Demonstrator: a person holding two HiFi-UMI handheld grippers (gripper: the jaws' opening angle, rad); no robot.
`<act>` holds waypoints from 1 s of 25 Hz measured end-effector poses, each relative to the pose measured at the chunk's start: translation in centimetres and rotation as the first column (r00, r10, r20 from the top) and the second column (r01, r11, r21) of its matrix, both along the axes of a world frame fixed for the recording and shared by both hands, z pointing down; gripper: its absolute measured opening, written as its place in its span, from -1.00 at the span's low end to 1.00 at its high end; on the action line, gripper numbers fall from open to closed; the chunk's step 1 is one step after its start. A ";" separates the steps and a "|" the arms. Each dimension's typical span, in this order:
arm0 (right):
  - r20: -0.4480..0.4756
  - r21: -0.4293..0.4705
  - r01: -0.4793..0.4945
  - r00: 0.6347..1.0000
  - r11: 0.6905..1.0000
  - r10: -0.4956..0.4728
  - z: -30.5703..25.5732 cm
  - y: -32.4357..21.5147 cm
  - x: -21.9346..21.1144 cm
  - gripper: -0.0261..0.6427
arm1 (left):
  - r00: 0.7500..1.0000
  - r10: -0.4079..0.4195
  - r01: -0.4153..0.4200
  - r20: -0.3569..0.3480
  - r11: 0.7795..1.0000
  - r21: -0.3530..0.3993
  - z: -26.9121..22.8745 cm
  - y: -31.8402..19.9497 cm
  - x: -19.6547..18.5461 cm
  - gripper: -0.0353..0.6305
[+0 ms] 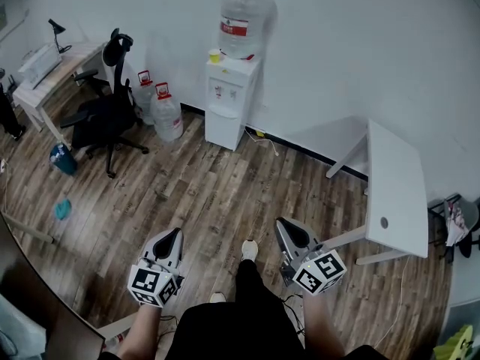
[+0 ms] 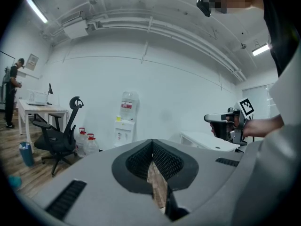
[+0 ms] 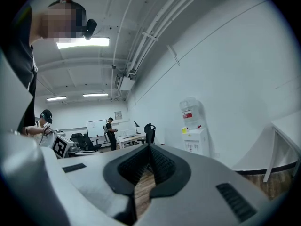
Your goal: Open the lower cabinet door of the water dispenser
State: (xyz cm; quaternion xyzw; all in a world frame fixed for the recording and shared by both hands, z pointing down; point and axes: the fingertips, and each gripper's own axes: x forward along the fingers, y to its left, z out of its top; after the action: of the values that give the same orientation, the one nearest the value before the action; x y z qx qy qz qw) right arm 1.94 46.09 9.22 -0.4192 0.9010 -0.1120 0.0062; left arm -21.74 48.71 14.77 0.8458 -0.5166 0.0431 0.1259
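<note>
At twelve o'clock, well apart, the white bottle-topped water dispenser [image 1: 232,88] is seen, its lower cabinet door [image 1: 223,131] shut. Clear plastic jugs [image 1: 166,115] at its nine o'clock could be bumped. The door could be missed by the grey left claw [image 1: 174,234] and right claw [image 1: 284,224], both closed empty.

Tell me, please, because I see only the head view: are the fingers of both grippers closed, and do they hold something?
Observer: The left gripper and the right gripper are both shut and empty, as their own views show.
Operator: At the left edge I see a dark shape beside the desk. What is it?
Observer: It is a person, standing at the desk; the left gripper view shows this.
Operator: Is there anything on the wall beyond that corner?
Observer: Yes, the right gripper view shows a whiteboard on the far wall.
</note>
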 end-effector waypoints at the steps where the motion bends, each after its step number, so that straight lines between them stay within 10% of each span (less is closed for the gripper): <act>1: 0.001 -0.001 0.009 1.000 1.000 -0.009 0.2 -0.5 0.1 -0.85 | 1.000 -0.003 0.003 0.002 1.000 -0.001 0.1 -0.5 0.2 -0.85; 25: 0.045 -0.011 0.089 0.995 0.996 -0.089 0.8 -26.6 10.9 -0.85 | 0.997 -0.067 0.068 0.036 0.997 -0.021 -1.2 -24.6 11.8 -0.85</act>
State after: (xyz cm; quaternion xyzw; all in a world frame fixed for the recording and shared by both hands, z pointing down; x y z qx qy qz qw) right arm 12.87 19.44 10.03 -0.3760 0.9177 -0.1271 0.0183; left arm -9.90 24.14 13.61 0.8256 -0.5465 0.0594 0.1274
